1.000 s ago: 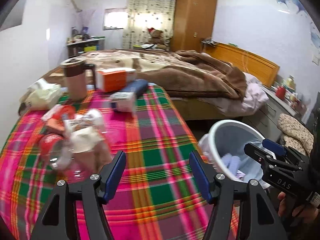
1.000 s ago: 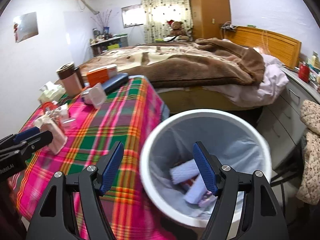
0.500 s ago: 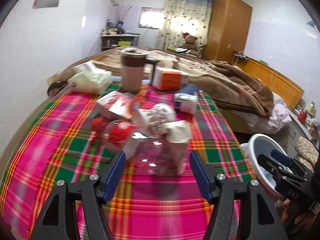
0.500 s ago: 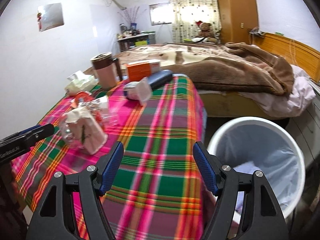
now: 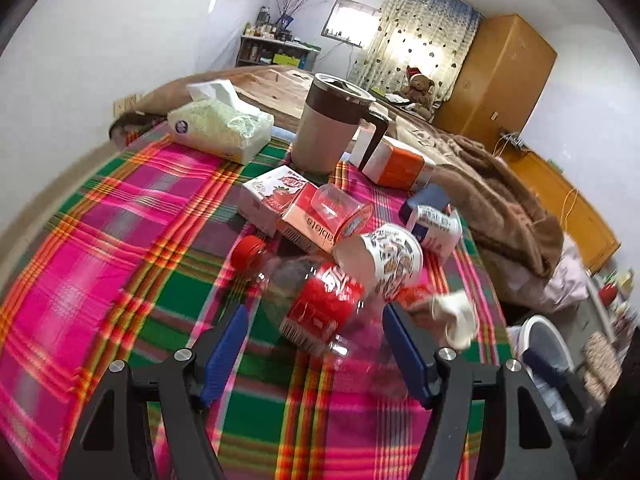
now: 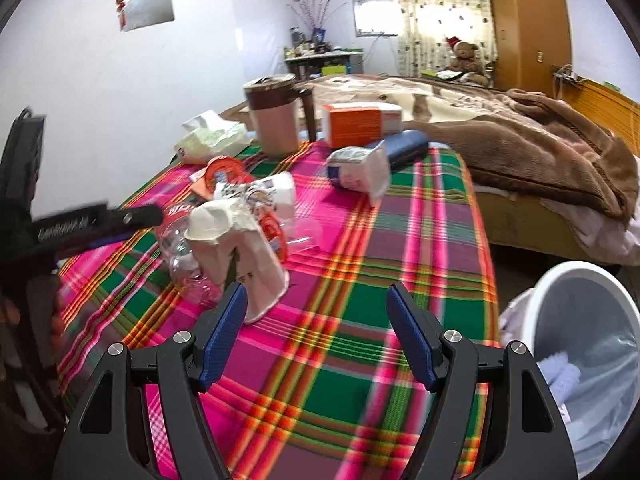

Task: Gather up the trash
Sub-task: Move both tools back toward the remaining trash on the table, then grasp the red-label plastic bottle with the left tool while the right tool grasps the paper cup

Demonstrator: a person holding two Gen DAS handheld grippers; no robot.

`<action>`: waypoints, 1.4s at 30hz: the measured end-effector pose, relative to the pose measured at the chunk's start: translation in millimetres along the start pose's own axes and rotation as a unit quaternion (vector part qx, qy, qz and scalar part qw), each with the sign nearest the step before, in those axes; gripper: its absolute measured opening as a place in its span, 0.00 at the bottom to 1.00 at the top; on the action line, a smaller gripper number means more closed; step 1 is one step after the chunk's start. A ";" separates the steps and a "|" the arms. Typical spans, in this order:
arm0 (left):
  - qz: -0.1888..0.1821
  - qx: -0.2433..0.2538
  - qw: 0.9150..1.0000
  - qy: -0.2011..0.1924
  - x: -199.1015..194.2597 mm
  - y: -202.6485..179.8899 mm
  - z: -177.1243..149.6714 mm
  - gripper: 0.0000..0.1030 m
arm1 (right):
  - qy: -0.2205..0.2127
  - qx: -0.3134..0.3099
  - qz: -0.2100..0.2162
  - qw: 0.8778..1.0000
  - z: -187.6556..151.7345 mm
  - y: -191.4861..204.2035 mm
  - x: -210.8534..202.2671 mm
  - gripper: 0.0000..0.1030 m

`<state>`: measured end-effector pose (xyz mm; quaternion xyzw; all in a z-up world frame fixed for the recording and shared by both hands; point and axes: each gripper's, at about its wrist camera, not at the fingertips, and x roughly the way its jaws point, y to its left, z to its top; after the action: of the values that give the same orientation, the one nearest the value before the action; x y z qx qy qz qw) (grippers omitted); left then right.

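With left tongs [image 5: 316, 344] opening astride, not yet gripping, the clear red-labelled plastic bottle [image 5: 316, 304] lying mid-table [image 5: 120, 240], close squarely across the label, clear of the paper cup [image 5: 384, 264]; right tongs [image 6: 316, 332] open, empty.

White-walled bedroom [image 6: 100, 80], curtained bright window [image 5: 424, 40], wooden wardrobe [image 5: 500, 80], brown-blanketed bed [image 6: 520, 136].

Bare plaid tablecloth [image 6: 360, 312] open ahead of the right gripper [image 6: 316, 332], trash pile [image 6: 240, 232] crowding its left, white bin [image 6: 580, 320] to its right, plastic bottle [image 5: 320, 304] lying between the left gripper's [image 5: 316, 344] opening jaws
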<state>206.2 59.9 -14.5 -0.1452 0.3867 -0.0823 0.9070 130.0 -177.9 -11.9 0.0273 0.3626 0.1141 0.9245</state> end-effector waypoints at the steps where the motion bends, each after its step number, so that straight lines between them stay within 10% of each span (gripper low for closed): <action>1: -0.005 -0.001 1.000 0.006 5.6 0.8 3.4 0.68 | 0.003 -0.001 0.004 1.000 0.7 1.1 2.4 0.71; 15: -0.020 0.012 0.997 0.070 51.9 5.6 18.1 0.79 | 0.025 0.002 0.031 0.999 5.0 10.7 21.9 0.71; 28: 0.069 0.078 0.993 0.064 27.7 35.9 13.1 0.79 | 0.029 -0.042 0.021 0.998 17.2 40.7 42.3 0.71; 38: 0.082 0.022 0.994 0.071 34.2 64.5 -2.4 0.78 | 0.024 -0.005 0.002 1.000 18.5 38.1 50.5 0.71; 42: 0.088 0.026 0.994 0.063 34.2 61.5 -0.7 0.78 | 0.016 -0.002 0.001 1.000 18.5 37.5 48.3 0.52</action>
<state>231.6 108.9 -58.3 -0.0817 0.4519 -0.0206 0.8881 169.8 -129.7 -25.4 0.0241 0.3775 0.1161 0.9184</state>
